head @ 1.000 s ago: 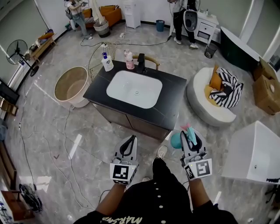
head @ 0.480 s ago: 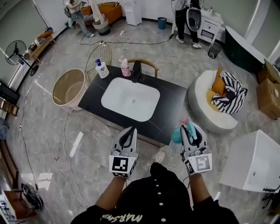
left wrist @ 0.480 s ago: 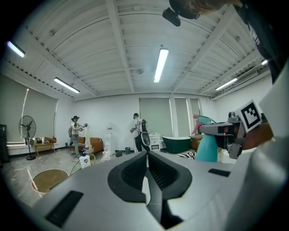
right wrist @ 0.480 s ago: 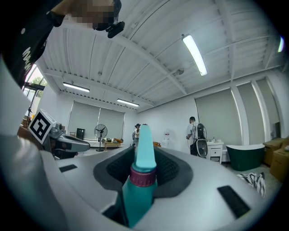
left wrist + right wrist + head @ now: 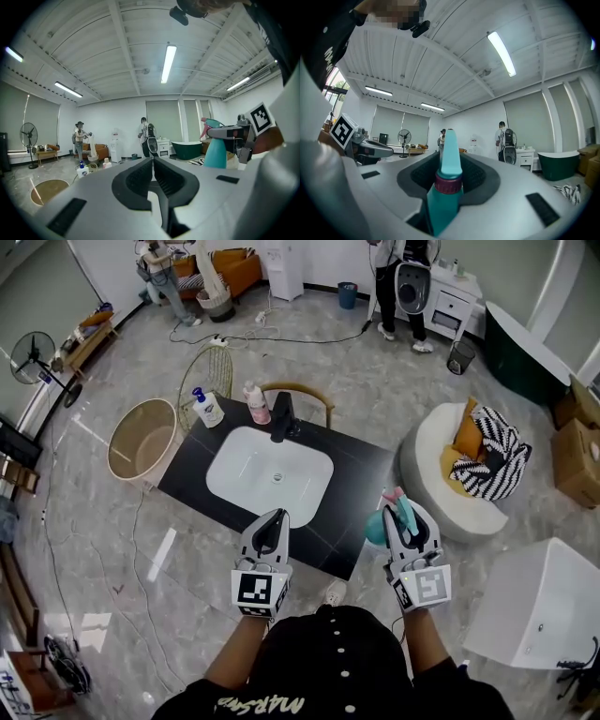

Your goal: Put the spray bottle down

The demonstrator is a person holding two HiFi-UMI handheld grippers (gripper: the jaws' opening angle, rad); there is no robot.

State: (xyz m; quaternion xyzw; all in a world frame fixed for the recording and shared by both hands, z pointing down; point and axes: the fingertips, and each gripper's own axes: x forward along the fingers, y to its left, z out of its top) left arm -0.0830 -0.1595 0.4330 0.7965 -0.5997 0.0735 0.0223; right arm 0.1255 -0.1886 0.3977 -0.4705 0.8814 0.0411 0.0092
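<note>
Black worktop [image 5: 366, 474] with its white sink [image 5: 269, 470] has slid down from upper centre of the frame toward both tools, so the walk-up looks nearly done. Right tool [image 5: 405, 519], lower right, pinches the teal spray bottle [image 5: 379, 527] by its neck, held beside the worktop's right edge and not yet set down. Left tool [image 5: 273, 526] rides empty, jaws pressed together.

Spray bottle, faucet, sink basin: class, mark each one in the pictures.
spray bottle [image 5: 376, 530], head view, teal body.
faucet [image 5: 280, 418], head view, black upright body.
sink basin [image 5: 246, 465], head view, bare white bowl left of drain.
</note>
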